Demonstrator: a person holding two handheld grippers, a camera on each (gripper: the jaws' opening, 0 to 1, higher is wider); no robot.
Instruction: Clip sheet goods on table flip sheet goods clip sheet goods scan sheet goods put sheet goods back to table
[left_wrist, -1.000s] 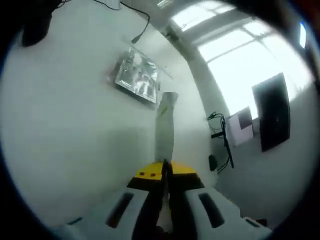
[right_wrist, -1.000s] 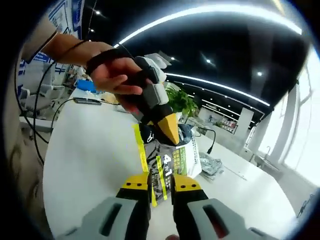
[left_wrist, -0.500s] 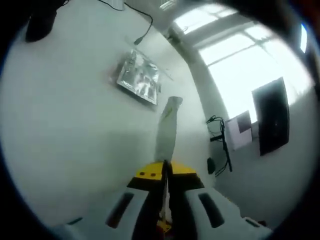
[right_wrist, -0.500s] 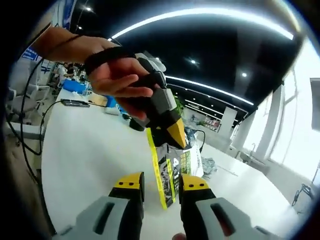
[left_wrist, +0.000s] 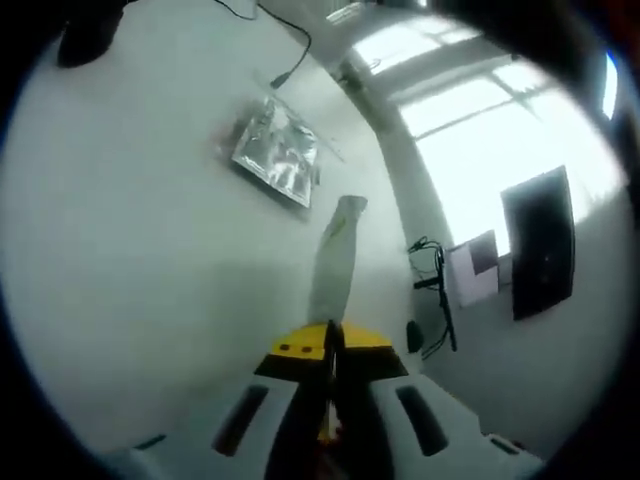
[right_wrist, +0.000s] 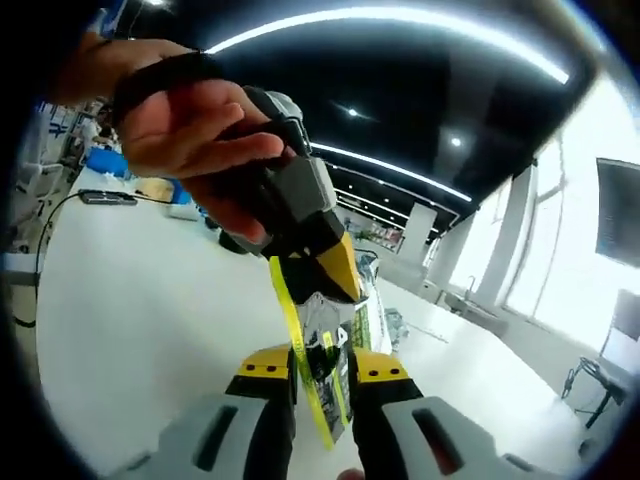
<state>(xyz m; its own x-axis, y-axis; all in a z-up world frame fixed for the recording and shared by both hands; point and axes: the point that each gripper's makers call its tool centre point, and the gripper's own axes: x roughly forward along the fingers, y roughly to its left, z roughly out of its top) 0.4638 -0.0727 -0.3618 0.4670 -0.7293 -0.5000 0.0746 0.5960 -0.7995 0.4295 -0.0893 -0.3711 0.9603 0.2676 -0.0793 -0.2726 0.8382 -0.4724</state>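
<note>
Left gripper view showed the left gripper (left_wrist: 330, 345) low in the middle of the frame. Its jaws were pressed together on the packet (left_wrist: 334, 262), which stuck up edge-on like a thin strip toward the middle of the frame. A shiny silver pouch (left_wrist: 274, 150) lay flat on the white table (left_wrist: 120, 260) in the upper left. A dark screen (left_wrist: 540, 240) stood at the right.

Right gripper view showed the right gripper (right_wrist: 320, 372) at the bottom middle. Its jaws were almost together, with the packet (right_wrist: 325, 352) and its yellow edge between them. I could not tell if they pinched it yet or only sat beside it. Above it, the person's hand (right_wrist: 190, 130) held the other gripper, and its yellow tip touched the top of the packet.

The step looked like passing the packet over for the flip. To do it well, the right jaws should squeeze firmly on a flat part of the packet before the left jaws let go. Both hands should stay steady so the thin packet does not bend or slip.
</note>
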